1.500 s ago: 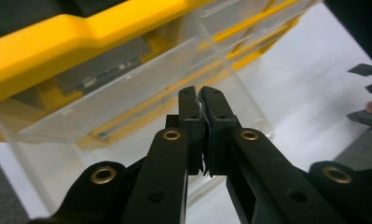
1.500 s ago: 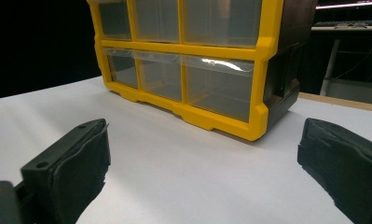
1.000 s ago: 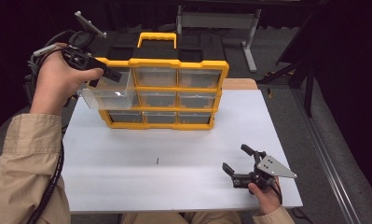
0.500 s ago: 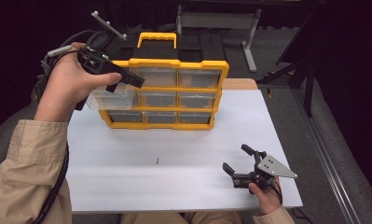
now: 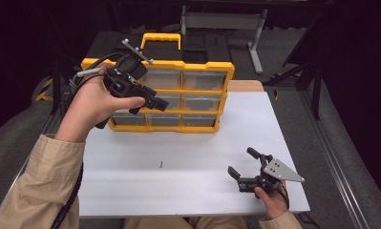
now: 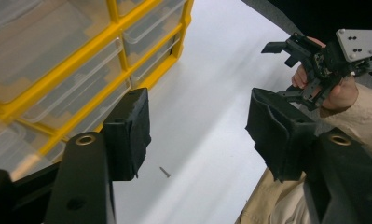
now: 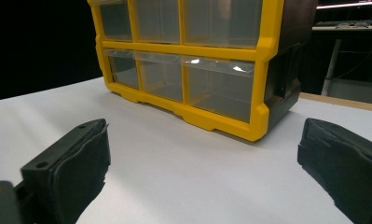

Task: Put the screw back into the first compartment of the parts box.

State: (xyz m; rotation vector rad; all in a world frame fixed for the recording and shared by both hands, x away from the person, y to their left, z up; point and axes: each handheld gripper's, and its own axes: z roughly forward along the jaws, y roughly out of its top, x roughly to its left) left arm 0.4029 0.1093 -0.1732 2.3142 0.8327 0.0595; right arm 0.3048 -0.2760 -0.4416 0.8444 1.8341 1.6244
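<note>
A: While held up before the yellow organiser (image 5: 226, 71), gripped anything with the left gripper (image 5: 150, 107)?

B: Gripped nothing. Had just been opening the fingers (image 6: 127, 130); stood about half apart, with only the worktop (image 6: 230, 56) and a small screw (image 6: 165, 172) seen far below between them.

A: And on the right?

B: Rested the right gripper (image 5: 240, 161) low at the near right of the worktop, well apart from the organiser. Showed its fingers (image 7: 76, 158) spread wide and empty.

A: Stood where, that organiser?

B: Stood at the far side of the worktop, with clear drawers (image 5: 200, 102) pushed in, as far as could be told; left column partly hidden by the hand.

A: Judged how, for handling?

B: Judged the drawers light, thin, smooth, rather brittle. Best taken by the front lip, gently, and pulled straight.
</note>
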